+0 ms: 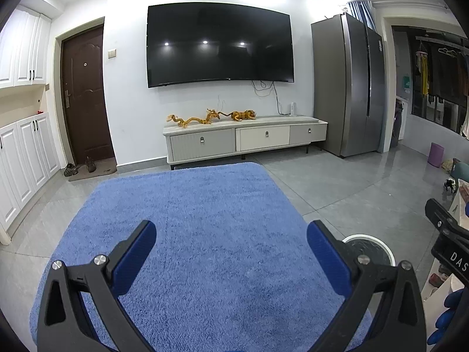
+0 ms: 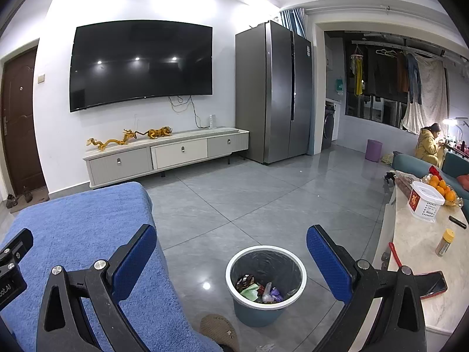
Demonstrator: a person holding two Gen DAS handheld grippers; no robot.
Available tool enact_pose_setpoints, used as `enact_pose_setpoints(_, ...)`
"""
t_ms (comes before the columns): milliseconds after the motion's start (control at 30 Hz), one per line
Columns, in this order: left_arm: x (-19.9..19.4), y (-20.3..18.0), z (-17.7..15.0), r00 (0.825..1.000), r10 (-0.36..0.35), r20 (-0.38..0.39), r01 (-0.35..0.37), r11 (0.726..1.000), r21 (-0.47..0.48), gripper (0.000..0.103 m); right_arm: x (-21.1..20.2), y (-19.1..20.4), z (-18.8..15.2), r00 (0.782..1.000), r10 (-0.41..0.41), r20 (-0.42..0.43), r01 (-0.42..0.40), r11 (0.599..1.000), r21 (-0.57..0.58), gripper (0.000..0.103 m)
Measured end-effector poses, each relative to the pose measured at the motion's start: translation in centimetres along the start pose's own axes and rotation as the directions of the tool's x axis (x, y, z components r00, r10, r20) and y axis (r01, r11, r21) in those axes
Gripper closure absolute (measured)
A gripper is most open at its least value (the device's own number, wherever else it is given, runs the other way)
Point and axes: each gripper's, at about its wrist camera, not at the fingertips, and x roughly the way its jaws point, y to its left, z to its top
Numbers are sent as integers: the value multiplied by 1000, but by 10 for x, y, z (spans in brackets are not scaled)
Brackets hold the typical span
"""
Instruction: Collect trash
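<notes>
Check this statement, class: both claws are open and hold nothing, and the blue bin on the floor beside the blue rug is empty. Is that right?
One part is wrong: the bin is not empty. The right wrist view shows wrappers and crumpled bags lying in its bottom. The rest stands: the left claw and the right claw are open with nothing between them, and the bin stands on the floor beside the blue rug.

We face a white wall with a dark television mounted above a low grey-and-white cabinet. A steel refrigerator stands just beside its right end; a brown door lies to the left. Grey glossy floor tiles reflect ceiling light, and a blue rug covers the near floor.
</notes>
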Motion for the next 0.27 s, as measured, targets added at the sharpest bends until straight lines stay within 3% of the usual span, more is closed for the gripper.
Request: enact_pose_setpoints(267, 0, 5, -1, 1000, -16, -7, 16, 1000, -12, 0, 3, 0, -2, 1000, 4, -3, -4, 1000, -6, 0)
